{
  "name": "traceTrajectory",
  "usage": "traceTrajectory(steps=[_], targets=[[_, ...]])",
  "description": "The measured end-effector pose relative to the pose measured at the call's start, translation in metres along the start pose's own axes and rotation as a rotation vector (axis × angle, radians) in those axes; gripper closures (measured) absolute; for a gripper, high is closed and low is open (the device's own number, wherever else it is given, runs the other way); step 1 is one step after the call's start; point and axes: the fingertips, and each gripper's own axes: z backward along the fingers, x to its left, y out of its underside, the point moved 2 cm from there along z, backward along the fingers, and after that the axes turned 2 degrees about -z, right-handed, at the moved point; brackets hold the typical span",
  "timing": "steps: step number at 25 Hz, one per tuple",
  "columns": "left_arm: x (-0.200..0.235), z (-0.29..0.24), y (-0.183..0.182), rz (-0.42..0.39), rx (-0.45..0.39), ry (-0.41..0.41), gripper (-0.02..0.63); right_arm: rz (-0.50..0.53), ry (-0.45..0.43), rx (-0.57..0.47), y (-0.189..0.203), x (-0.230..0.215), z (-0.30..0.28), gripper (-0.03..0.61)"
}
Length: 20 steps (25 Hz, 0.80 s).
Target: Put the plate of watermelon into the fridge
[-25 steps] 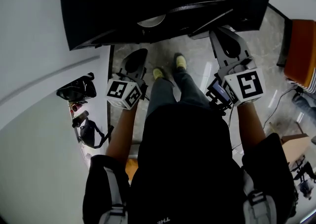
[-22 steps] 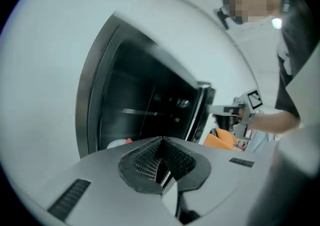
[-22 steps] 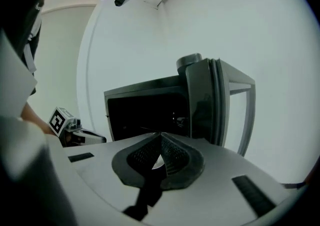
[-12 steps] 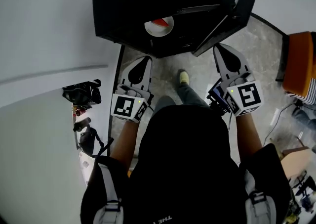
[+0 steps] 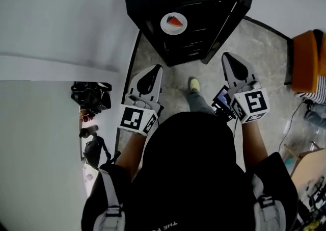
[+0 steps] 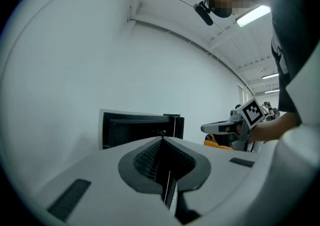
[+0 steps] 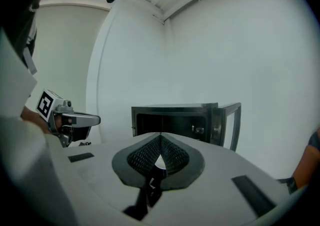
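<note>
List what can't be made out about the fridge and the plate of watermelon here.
- Fridge: the head view's top edge cuts off its far part; which shelf bears the plate is unclear from above.
- Plate of watermelon: in both gripper views the fridge interior is too dark and small to show it.
- Dark things by the left wall: head view, too small and dark to name.

Head view: set above the person, looking steeply down past the left gripper (image 5: 151,73) and right gripper (image 5: 230,62) to the open fridge (image 5: 186,18) on the floor, well ahead. Gripper views: riding low on each gripper, facing level along the jaws toward that same fridge, each catching the other gripper at one side.
</note>
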Motion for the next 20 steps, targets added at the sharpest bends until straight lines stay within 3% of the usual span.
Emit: traceTrajectory(steps=[5,13,20], targets=[[-0.015,0.056,-0.006,-0.009,-0.051,-0.002,0.601,0.011,0.052,-0.035,0.003,0.038,0.045,0.568],[-0.049,0.120,-0.004,0.033,-0.060,0.039,0.600,0.006,0.112,-0.020,0.021,0.091,0.116,0.568],[-0.082,0.139,-0.002,0.045,-0.061,0.095,0.601,0.004,0.170,-0.003,0.037,0.099,0.163,0.567]])
